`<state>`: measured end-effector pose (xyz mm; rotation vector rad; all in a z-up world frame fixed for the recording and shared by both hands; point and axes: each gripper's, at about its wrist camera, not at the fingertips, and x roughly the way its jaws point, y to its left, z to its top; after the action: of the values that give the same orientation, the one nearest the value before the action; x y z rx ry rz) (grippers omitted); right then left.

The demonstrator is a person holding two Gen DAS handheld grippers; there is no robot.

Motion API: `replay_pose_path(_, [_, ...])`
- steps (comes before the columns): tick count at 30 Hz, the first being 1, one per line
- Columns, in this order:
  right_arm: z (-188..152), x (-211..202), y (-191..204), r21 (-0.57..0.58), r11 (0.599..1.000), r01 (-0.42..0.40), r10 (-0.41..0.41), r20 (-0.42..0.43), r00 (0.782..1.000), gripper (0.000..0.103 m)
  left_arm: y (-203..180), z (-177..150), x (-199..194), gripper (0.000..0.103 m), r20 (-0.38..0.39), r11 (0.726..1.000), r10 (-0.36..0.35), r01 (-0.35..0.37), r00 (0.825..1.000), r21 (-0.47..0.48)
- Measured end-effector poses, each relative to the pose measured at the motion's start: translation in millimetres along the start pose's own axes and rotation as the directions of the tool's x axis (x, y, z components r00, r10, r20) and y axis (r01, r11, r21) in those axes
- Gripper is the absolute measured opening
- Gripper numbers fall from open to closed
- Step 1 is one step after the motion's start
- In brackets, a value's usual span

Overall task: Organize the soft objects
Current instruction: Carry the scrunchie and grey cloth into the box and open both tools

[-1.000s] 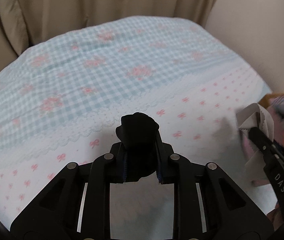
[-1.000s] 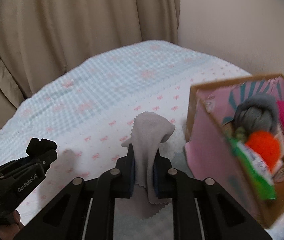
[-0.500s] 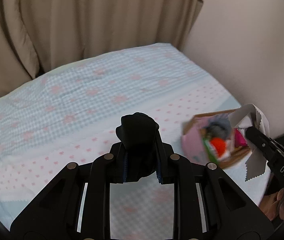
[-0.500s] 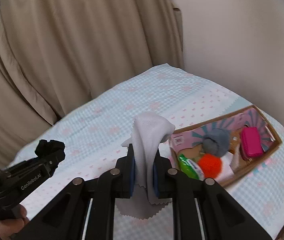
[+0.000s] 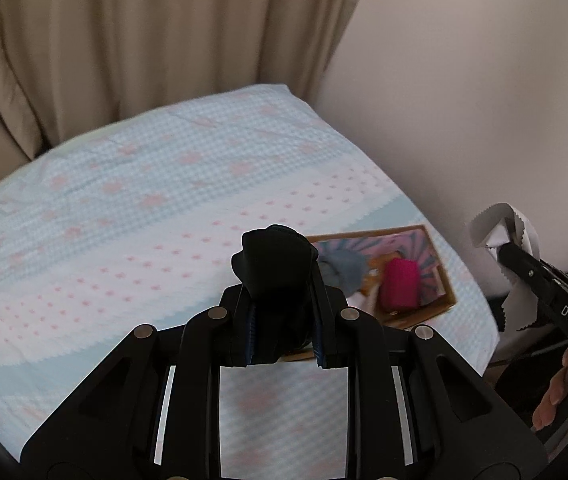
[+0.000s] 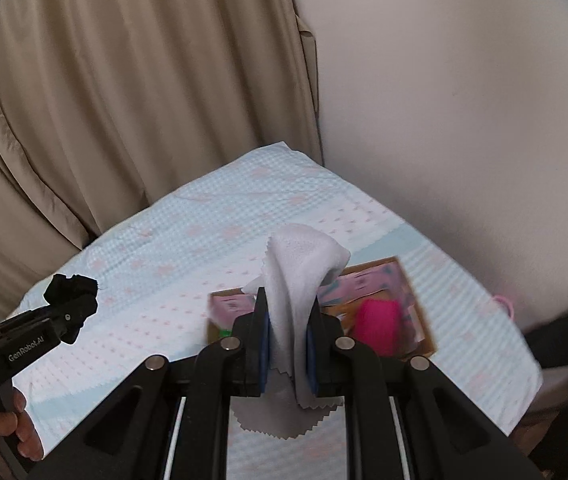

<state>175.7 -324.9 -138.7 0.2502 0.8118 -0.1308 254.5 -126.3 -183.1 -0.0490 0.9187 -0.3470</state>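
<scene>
bed (image 5: 132, 216), black cloth (image 5: 274, 258) pinched in left claw (image 5: 284, 340)

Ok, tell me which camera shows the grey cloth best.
The right wrist view: the grey cloth is centered, pinched in the right gripper, its zigzag edge hanging below. The left wrist view catches the cloth only small at the right edge, partly hidden by the gripper.

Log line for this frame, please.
left gripper: shut on black fabric bundle | right gripper: shut on grey cloth | both raised above box on bed
</scene>
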Motion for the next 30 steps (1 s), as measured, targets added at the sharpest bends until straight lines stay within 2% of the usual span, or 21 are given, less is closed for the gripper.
replay_pose_path(8, [19, 44, -57, -0.071, 0.996, -0.057, 0.05, -0.099, 0.994, 0.014, -77, 5, 67, 0.018, -0.065, 1.0, -0.005, 0.006, 0.998, 0.003])
replay_pose_path(13, [19, 89, -78, -0.075, 0.99, -0.117, 0.101, -0.185, 0.977, 0.014, -101, -1, 116, 0.018, -0.129, 1.0, -0.001, 0.001, 0.992, -0.004])
replay_pose_path(17, [17, 125, -95, -0.035, 0.987, -0.157, 0.142, -0.259, 0.955, 0.014, -111, -12, 150, 0.018, -0.188, 1.0, 0.001, -0.003, 0.982, -0.007])
replay_pose_path(21, [9, 163, -108, 0.028, 0.983, -0.183, 0.182, -0.34, 0.923, 0.014, -117, -29, 186, 0.018, -0.27, 1.0, 0.016, -0.012, 0.963, 0.019])
replay_pose_path(27, [0, 192, -110, 0.079, 0.977, -0.2, 0.215, -0.4, 0.891, 0.014, -116, -48, 215, 0.019, -0.345, 0.999, 0.034, -0.021, 0.938, 0.043])
replay_pose_path(29, [0, 199, -107, 0.079, 0.976, -0.2, 0.215, -0.417, 0.883, 0.014, -115, -48, 217, 0.033, -0.349, 0.998, 0.049, -0.032, 0.936, 0.056])
replay_pose_path(30, [0, 203, -106, 0.082, 0.976, -0.203, 0.218, -0.434, 0.874, 0.014, -116, -47, 217, 0.06, -0.355, 0.997, 0.057, -0.037, 0.933, 0.063])
